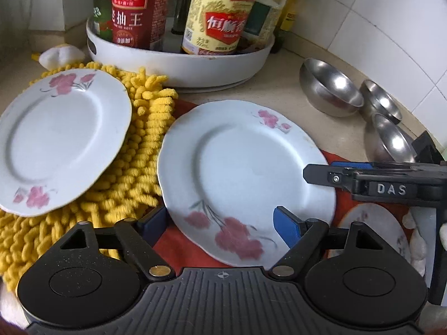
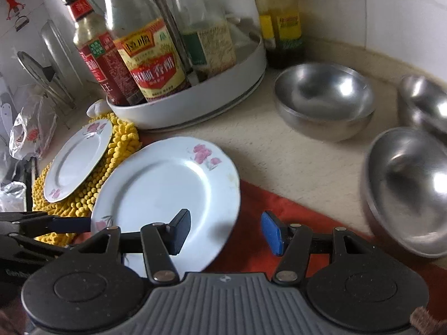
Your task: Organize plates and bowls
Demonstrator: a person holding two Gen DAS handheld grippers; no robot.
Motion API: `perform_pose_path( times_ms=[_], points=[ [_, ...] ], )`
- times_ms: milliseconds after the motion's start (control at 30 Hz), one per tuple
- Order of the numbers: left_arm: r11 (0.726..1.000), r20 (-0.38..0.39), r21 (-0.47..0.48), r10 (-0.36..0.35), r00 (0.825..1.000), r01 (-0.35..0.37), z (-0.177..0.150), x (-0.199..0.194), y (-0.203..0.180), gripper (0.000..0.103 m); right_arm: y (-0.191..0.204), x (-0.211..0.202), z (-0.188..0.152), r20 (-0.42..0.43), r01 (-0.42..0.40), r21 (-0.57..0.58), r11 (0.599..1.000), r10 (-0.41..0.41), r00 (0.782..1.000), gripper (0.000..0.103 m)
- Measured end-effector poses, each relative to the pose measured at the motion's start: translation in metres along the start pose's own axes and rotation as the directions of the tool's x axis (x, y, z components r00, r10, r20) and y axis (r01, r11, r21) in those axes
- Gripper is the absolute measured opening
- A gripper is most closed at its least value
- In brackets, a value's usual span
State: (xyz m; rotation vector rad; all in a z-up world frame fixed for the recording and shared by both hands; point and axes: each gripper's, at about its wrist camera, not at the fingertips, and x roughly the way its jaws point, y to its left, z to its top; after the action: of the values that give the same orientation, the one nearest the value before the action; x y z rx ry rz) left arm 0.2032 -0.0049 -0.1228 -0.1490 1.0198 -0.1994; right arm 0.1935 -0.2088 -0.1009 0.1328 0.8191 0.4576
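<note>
A: Left gripper [image 1: 220, 223] fingers spread wide, straddling the near plate [image 1: 240, 173] on the red cloth [image 2: 251, 240].
B: Right gripper [image 2: 225, 233] released too; three steel bowls [image 2: 324, 97] rest on the tabletop [image 2: 279, 150].

"CLASSIC" on red sauce bottle [image 1: 131, 8]; "DAS" on right tongs [image 1: 391, 188].
</note>
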Motion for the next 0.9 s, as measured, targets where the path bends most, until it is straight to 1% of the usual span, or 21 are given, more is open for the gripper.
perform_pose_path(
  times_ms=[67,167,267,300,433,500,600,700,900],
  points=[
    [1.000,0.005,0.001,-0.003,1.000,0.003,0.006,0.003,0.003,0.086,0.001,0.006,0.002,-0.008,-0.011,0.003,1.000,0.011,1.000,0.053],
    [1.000,0.008,0.005,-0.002,1.000,0.002,0.015,0.009,0.004,0.089,0.001,0.011,0.007,-0.011,-0.032,-0.001,0.999,0.032,0.999,0.053],
    [1.000,0.010,0.020,0.002,1.000,-0.002,0.019,0.014,0.002,0.094,-0.002,0.014,0.012,-0.016,-0.083,-0.001,0.997,0.083,0.996,0.053],
    [1.000,0.008,0.026,0.004,1.000,-0.004,0.019,0.015,0.000,0.096,-0.002,0.016,0.013,-0.015,-0.098,-0.001,0.995,0.098,0.995,0.051],
    [0.997,0.002,0.064,0.050,0.999,-0.050,0.016,0.016,-0.010,0.094,0.000,0.017,0.015,-0.017,-0.091,-0.007,0.996,0.091,0.996,0.049],
    [0.998,-0.006,0.048,0.038,0.999,-0.038,0.018,0.013,-0.008,0.094,-0.001,0.015,0.015,-0.026,-0.090,0.012,0.996,0.091,0.996,0.049],
    [0.999,0.012,0.033,0.030,0.999,-0.030,0.021,0.007,-0.010,0.094,-0.004,0.010,0.015,-0.025,-0.095,0.034,0.995,0.096,0.995,0.049],
    [0.999,0.041,0.039,0.035,0.999,-0.037,0.024,-0.002,-0.015,0.094,-0.004,0.001,0.018,-0.001,-0.096,0.032,0.995,0.097,0.995,0.049],
    [0.998,0.085,0.056,0.024,0.996,-0.029,0.027,-0.021,-0.025,0.094,-0.001,-0.024,0.022,0.055,-0.094,0.029,0.995,0.092,0.994,0.049]
  ],
)
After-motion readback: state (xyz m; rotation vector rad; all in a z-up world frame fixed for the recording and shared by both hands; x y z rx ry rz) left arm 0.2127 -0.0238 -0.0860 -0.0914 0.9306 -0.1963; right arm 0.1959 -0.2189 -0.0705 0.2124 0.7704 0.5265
